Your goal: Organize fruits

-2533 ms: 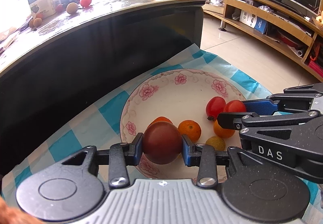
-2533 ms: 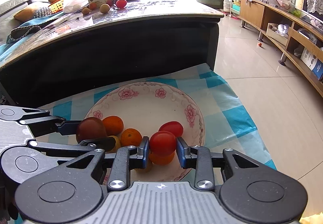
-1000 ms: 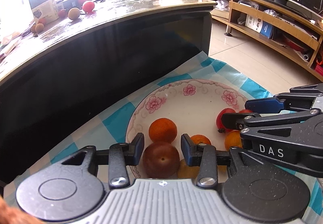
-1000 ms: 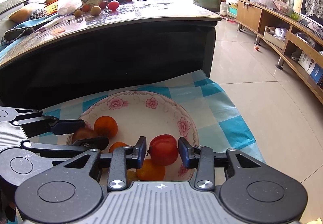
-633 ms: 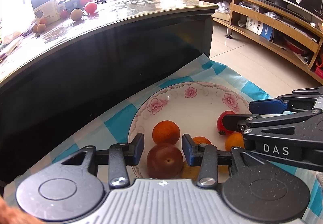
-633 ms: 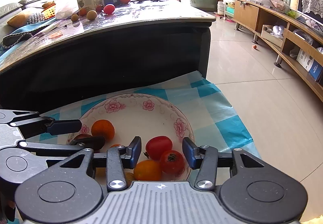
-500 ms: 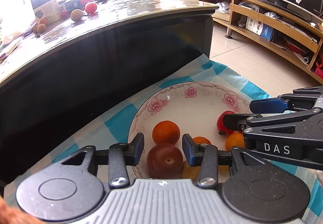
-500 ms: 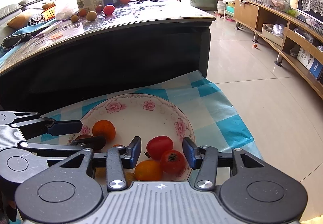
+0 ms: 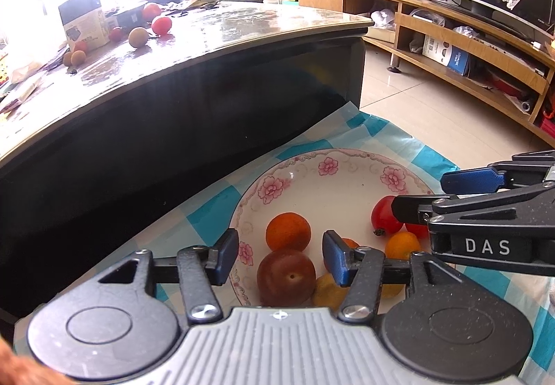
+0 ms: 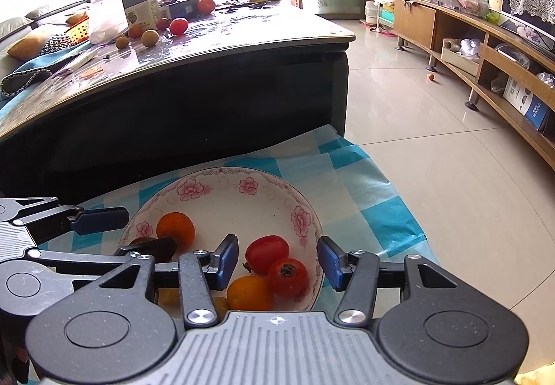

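Observation:
A white floral plate point(image 9: 333, 184) point(image 10: 225, 187) lies on a blue checked cloth point(image 9: 208, 208) point(image 10: 364, 197) and holds several fruits. My left gripper point(image 9: 280, 257) is open above a dark brown plum point(image 9: 286, 276), which rests in the plate next to an orange point(image 9: 288, 231). My right gripper point(image 10: 277, 262) is open above two red tomatoes point(image 10: 267, 249) point(image 10: 287, 276) and a small orange point(image 10: 249, 293). Neither gripper holds anything. Each gripper shows at the edge of the other's view.
A dark table point(image 9: 194, 79) point(image 10: 208, 90) with a glossy top stands behind the plate, carrying more loose fruits point(image 9: 161, 25) point(image 10: 178, 26) and a box point(image 9: 83, 22). A wooden shelf unit point(image 9: 468, 55) runs along the right wall across tiled floor point(image 10: 451, 159).
Both grippers opened and let go: the plum and the red tomato now rest in the plate. Both grippers have drawn back and up a little.

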Tool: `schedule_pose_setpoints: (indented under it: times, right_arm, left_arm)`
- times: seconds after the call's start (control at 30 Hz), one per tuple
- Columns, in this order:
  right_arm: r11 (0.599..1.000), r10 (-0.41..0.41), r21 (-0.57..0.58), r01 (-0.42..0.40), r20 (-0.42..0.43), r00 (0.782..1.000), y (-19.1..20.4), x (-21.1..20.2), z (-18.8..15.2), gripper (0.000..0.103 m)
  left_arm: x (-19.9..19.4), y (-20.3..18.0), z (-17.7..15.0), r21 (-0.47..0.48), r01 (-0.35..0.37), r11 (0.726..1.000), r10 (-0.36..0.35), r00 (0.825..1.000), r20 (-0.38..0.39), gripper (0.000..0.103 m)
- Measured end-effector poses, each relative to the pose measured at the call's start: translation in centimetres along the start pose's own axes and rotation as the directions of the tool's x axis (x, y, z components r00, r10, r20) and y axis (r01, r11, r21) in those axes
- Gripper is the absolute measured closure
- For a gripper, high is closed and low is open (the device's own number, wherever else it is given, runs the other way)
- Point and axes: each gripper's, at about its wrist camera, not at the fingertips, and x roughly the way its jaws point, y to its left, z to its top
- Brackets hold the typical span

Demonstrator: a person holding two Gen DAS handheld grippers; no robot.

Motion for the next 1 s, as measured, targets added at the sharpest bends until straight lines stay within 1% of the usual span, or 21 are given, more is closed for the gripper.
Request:
schedule_pose_setpoints:
  times: [0.07,0.3,0.43,0.53,0.7,0.87,1.0]
  right_arm:
    - [1.0,-0.003,0.001,0.003,0.004,1.0,0.0,-0.3,-0.1,0.051]
    - [1.0,-0.014,-0.003,0.014,0.008,1.0,0.1,-1.9,-1.0,0.049]
    - [1.0,-0.022,0.016,0.022,0.012,1.0,-0.2,-3.0,-1.4,0.045]
    - [0.999,-0.024,0.037,0.024,0.017,1.0,-0.4,-4.0,-1.8,0.044]
    - [0.999,-0.021,0.033,0.019,0.033,0.999,0.0,-5.7,-2.6,0.043]
    - [0.999,-0.022,0.027,0.021,0.042,0.999,0.3,-7.1,-3.5,0.042]
    - [0.999,-0.027,0.035,0.025,0.04,0.999,0.3,-7.6,-4.0,0.041]
  left_arm:
    - [-0.3,0.0,-0.1,-0.003,-0.005,1.0,0.005,1.0,0.005,0.037]
    - [-1.7,-0.5,-0.4,0.003,-0.038,0.999,0.038,0.999,0.026,0.028]
    - [-2.8,-0.9,-0.8,0.007,-0.054,0.999,0.053,0.998,0.043,0.022]
    - [-4.0,-1.2,-1.0,-0.005,-0.071,0.997,0.071,0.996,0.058,0.017]
    - [-5.9,-1.5,-2.0,-0.024,-0.082,0.996,0.084,0.994,0.074,0.012]
    - [-6.9,-2.3,-3.2,-0.002,-0.119,0.993,0.118,0.991,0.065,0.007]
    - [-7.8,-3.1,-3.9,0.035,-0.165,0.986,0.162,0.984,0.07,0.005]
